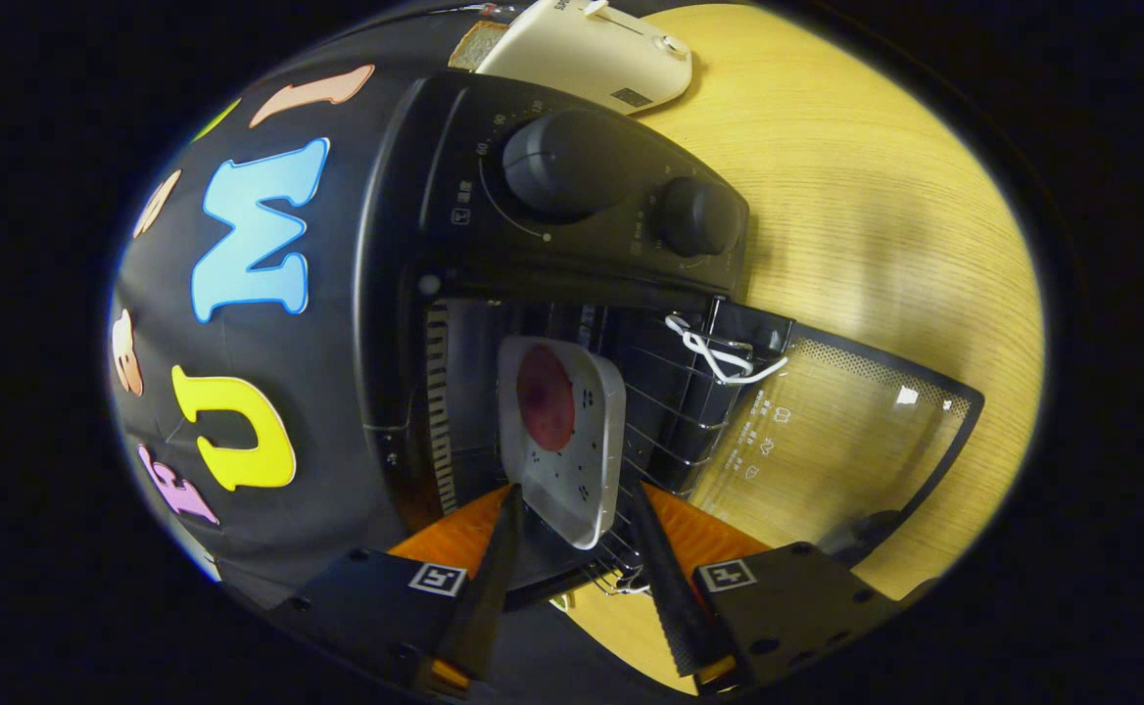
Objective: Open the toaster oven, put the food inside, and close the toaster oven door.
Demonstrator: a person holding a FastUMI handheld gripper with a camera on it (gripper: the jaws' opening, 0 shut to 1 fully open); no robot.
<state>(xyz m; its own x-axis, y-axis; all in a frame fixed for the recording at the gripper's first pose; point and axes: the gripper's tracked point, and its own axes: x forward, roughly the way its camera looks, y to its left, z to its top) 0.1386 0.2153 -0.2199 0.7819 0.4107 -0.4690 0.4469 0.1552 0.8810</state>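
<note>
While the white square plate (572, 441) with its round red slice of food (545, 397) lies on the wire rack (665, 411) inside the black toaster oven (494, 294), the claw (572, 514) stands open just in front of it, one dark finger at each side of the plate's near corner. Whether either fingertip touches the plate's rim, I cannot tell; the gap between them is wide and nothing is pinched. The view is turned on its side, so the oven's glass door (846, 431) lies swung fully down at about 3 o'clock from the plate, flat over the wooden counter (876, 215). A white cord (719, 357) is tied at the door's near edge, at 2 o'clock from the plate. The oven's control panel, with a large knob (562, 162) and a smaller knob (694, 215), sits at 12 o'clock from the plate. Beyond it, at 12 o'clock again, a cream-coloured appliance (592, 49) rests on the counter with a slice of bread (474, 44) just beside it.
</note>
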